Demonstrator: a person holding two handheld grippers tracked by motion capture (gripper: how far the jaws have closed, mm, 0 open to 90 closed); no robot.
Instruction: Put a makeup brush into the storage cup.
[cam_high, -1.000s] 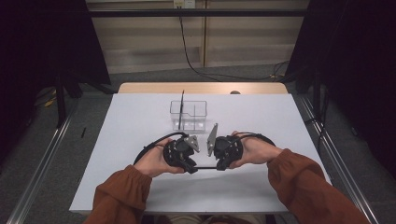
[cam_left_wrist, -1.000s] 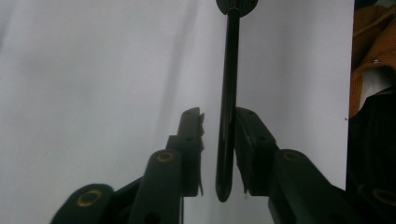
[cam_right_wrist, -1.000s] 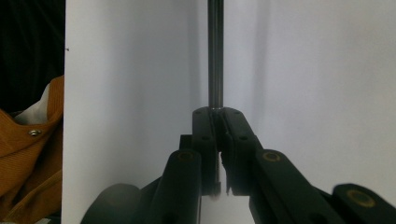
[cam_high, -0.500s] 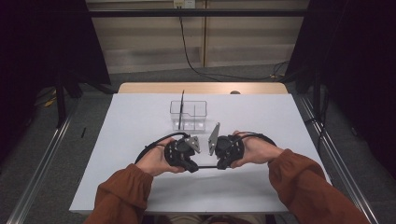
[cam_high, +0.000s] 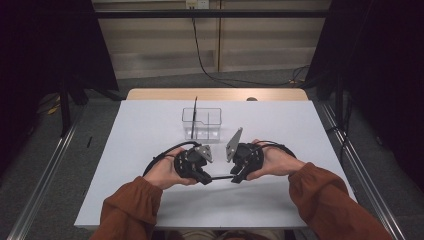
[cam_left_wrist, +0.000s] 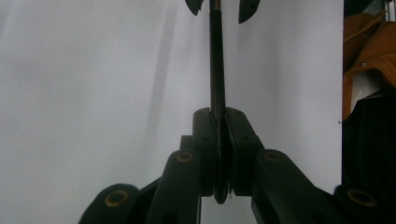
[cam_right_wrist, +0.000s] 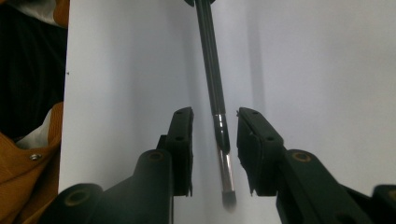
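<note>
A thin black pen (cam_high: 220, 177) lies level between my two grippers, just above the white table (cam_high: 300, 125). My left gripper (cam_left_wrist: 220, 116) is shut on one end of the pen (cam_left_wrist: 216, 60). In the high view the left gripper (cam_high: 206, 179) faces the right gripper (cam_high: 235, 178) tip to tip. My right gripper (cam_right_wrist: 215, 126) has just been opening. The pen's other end (cam_right_wrist: 211, 70), with a silver section, hangs between its pads, which stand apart from it on both sides.
A clear plastic holder (cam_high: 206, 123) stands behind the grippers at mid-table, with a black stick (cam_high: 194, 116) upright in its left part. Orange-brown sleeves (cam_high: 320, 195) come in from the bottom. Metal rails run along both table sides.
Both hands have kept their place at the table's front middle. No other shift is plain in the high view.
</note>
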